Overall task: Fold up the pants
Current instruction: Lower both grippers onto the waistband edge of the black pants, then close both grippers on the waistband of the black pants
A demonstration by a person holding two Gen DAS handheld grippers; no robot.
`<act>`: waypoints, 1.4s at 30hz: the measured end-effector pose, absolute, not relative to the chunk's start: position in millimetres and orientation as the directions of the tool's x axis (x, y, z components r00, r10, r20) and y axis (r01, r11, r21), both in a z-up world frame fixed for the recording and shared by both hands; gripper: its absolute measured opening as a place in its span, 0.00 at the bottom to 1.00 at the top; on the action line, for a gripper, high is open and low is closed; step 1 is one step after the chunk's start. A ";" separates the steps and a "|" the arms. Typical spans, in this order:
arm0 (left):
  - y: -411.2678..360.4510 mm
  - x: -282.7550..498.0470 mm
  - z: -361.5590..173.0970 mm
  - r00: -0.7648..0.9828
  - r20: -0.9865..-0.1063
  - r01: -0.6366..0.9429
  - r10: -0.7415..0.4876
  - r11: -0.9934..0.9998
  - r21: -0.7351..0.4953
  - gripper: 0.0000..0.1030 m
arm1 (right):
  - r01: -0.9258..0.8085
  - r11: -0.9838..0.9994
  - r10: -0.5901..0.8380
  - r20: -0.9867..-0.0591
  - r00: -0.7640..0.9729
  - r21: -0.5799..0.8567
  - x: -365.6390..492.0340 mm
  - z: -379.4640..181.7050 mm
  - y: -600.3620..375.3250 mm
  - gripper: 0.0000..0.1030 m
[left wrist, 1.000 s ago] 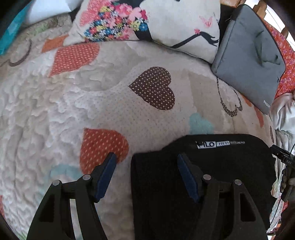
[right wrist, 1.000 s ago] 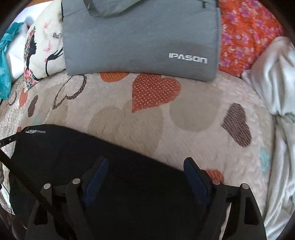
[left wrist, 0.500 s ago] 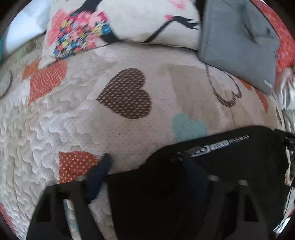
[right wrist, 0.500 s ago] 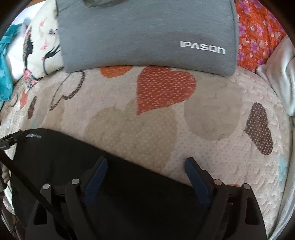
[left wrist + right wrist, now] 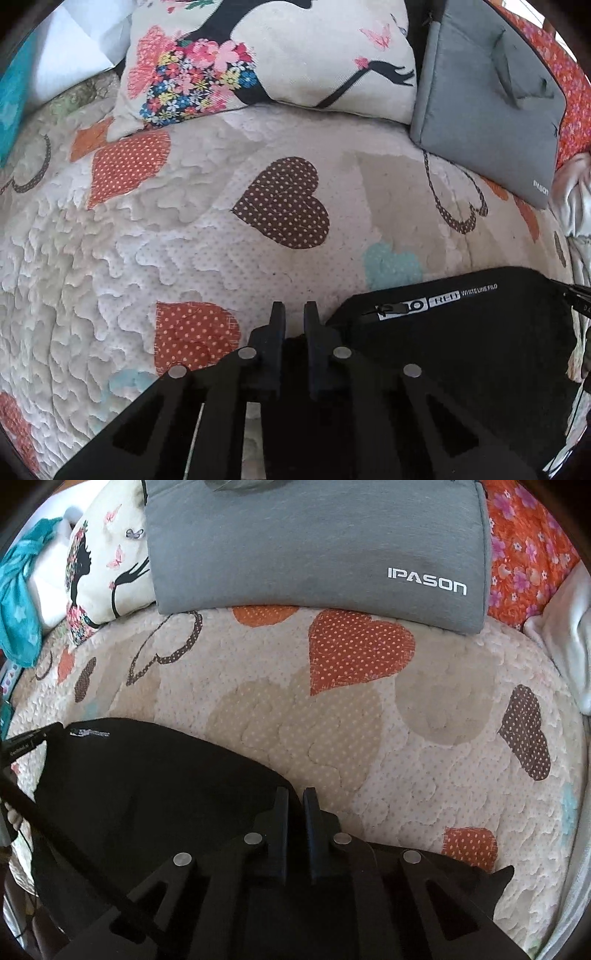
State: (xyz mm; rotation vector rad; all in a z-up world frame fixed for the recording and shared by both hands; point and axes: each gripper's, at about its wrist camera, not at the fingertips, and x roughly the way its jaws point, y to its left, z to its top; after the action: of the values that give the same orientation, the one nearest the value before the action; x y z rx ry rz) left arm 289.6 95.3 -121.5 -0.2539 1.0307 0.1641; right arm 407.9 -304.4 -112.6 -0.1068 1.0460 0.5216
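Black pants (image 5: pixel 461 332) with a white waistband label lie folded on a heart-patterned quilt (image 5: pixel 184 229). My left gripper (image 5: pixel 294 314) is shut on the pants' left edge, with black fabric pinched between the fingers. In the right wrist view the pants (image 5: pixel 147 794) spread to the lower left. My right gripper (image 5: pixel 295 799) is shut on their far edge, at the right end of the fold.
A printed cushion (image 5: pixel 273 55) and a grey IPASON laptop bag (image 5: pixel 314 542) lie at the back of the bed. An orange floral cloth (image 5: pixel 524 554) and a white blanket (image 5: pixel 565 638) are at the right. A teal cloth (image 5: pixel 18 602) is far left.
Both grippers were open over the pants. Both have now closed on the pants' edge. The left one shifted left to the fabric's edge.
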 end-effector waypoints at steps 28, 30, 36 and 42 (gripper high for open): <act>66.7 258.7 -93.3 0.553 -0.806 -0.290 0.209 0.956 0.049 0.46 | -0.390 0.903 0.361 -0.814 0.456 0.182 398.3 -93.3 -322.5 0.59; 76.0 265.1 -101.1 0.541 -0.833 -0.275 0.112 0.960 -0.049 0.52 | -0.395 0.897 0.377 -0.813 0.444 0.200 401.5 -94.8 -321.4 0.60; 90.6 290.2 -129.4 0.504 -0.862 -0.250 -0.053 0.946 -0.205 0.52 | -0.413 0.874 0.428 -0.808 0.405 0.256 416.9 -99.8 -308.4 0.63; 70.3 309.0 -139.0 0.484 -0.867 -0.159 -0.119 0.962 -0.221 0.83 | -0.474 0.835 0.462 -0.824 0.327 0.280 425.7 -112.4 -282.4 0.68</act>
State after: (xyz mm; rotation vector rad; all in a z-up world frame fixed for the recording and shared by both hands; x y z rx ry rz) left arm 309.0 70.3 -139.0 -0.2887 1.0693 0.0246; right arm 425.7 -282.4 -112.4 -0.0122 1.0749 0.6127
